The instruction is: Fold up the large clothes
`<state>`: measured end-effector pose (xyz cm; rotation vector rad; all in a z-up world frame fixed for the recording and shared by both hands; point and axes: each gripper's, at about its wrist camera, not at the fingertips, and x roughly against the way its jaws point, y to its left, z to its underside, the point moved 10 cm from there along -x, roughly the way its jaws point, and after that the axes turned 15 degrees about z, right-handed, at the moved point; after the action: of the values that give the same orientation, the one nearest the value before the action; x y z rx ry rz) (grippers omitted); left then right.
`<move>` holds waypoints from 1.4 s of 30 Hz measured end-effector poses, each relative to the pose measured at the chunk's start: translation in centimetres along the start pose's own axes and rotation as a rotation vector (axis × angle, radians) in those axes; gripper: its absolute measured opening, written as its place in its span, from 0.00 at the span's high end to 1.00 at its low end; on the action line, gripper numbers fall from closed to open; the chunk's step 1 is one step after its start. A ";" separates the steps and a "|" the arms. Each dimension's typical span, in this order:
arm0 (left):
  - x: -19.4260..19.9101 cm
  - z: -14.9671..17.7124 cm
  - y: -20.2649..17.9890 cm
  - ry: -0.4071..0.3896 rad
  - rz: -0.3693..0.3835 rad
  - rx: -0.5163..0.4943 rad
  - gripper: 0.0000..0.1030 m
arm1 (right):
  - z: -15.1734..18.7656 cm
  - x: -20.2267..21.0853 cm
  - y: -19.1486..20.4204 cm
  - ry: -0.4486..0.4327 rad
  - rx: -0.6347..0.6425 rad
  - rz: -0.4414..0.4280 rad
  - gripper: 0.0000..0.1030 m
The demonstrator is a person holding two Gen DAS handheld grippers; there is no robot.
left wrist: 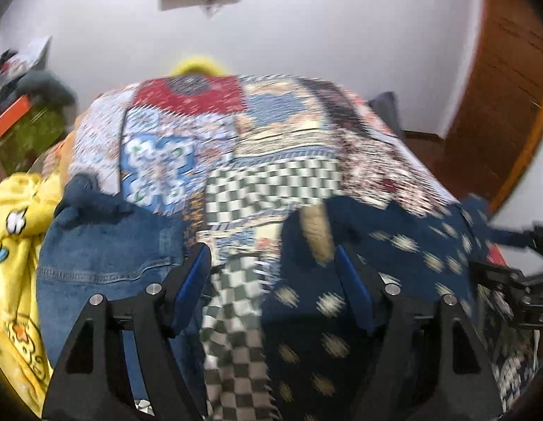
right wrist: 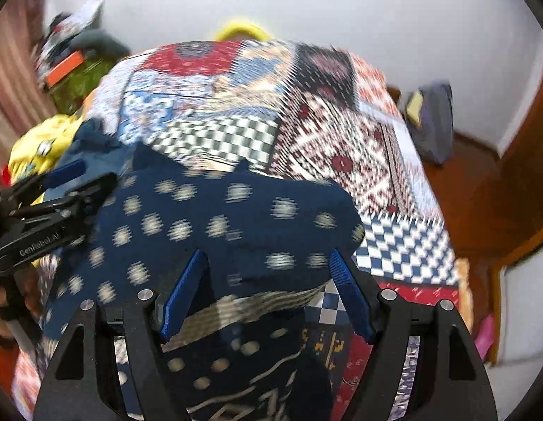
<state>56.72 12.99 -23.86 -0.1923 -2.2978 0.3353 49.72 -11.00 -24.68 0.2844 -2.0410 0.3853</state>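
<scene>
A dark navy garment with cream dots (right wrist: 215, 224) lies on a bed with a patchwork quilt (right wrist: 327, 129); it also shows in the left wrist view (left wrist: 341, 298). My left gripper (left wrist: 275, 256) is open, its blue pads wide apart above the quilt (left wrist: 271, 133) at the garment's left edge. It also shows at the left of the right wrist view (right wrist: 75, 179). My right gripper (right wrist: 268, 256) is open over the garment's near part, holding nothing. Its black body shows at the right edge of the left wrist view (left wrist: 517, 280). Both views are motion-blurred.
Folded blue jeans (left wrist: 106, 245) and a yellow cartoon-print cloth (left wrist: 12, 245) lie at the bed's left. A wooden door (left wrist: 499, 87) and floor are on the right, with a grey bag (right wrist: 433, 122) by the white wall. Clutter sits at the far left (right wrist: 71, 56).
</scene>
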 end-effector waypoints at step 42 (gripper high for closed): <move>10.6 7.7 -3.5 0.060 0.241 0.009 0.15 | 8.1 6.4 -2.3 0.008 -0.134 -0.207 0.31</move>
<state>43.82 10.85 -20.47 -0.4707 -2.2166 0.4557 40.98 -16.46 -22.36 0.4067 -1.9965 0.1213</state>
